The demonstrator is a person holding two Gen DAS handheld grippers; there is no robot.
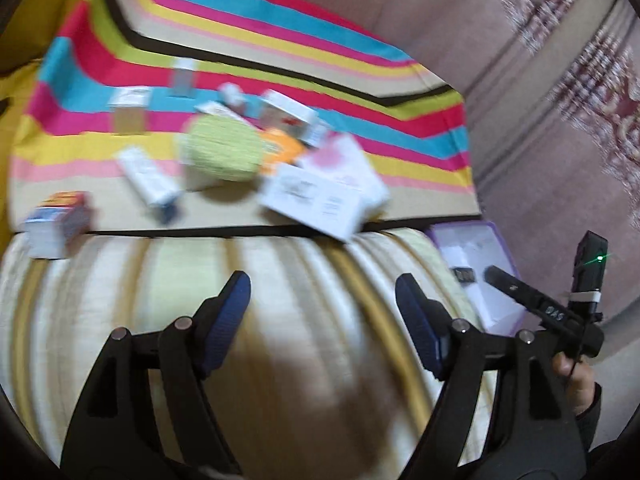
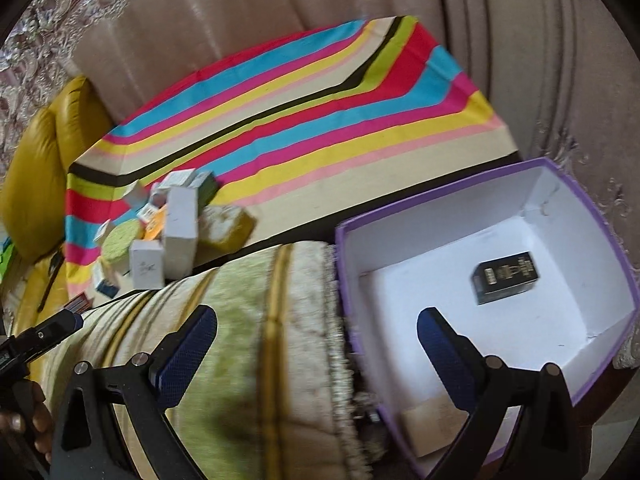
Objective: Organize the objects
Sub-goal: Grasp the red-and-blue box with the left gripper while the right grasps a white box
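I see a small black carton [image 2: 505, 277] with gold print lying flat inside the purple box [image 2: 592, 216]. It sits just beyond my right gripper [image 2: 316, 334], whose jaws stand apart and empty; my left gripper [image 1: 322, 294] is likewise spread, holding nothing.

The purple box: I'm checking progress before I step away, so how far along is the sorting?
Barely begun. Done: one small black box lies inside the purple box. In hand: nothing; the left hand-held gripper and the right hand-held gripper are both open and empty. Left: the pile of small cartons and the round green item on the striped cloth.
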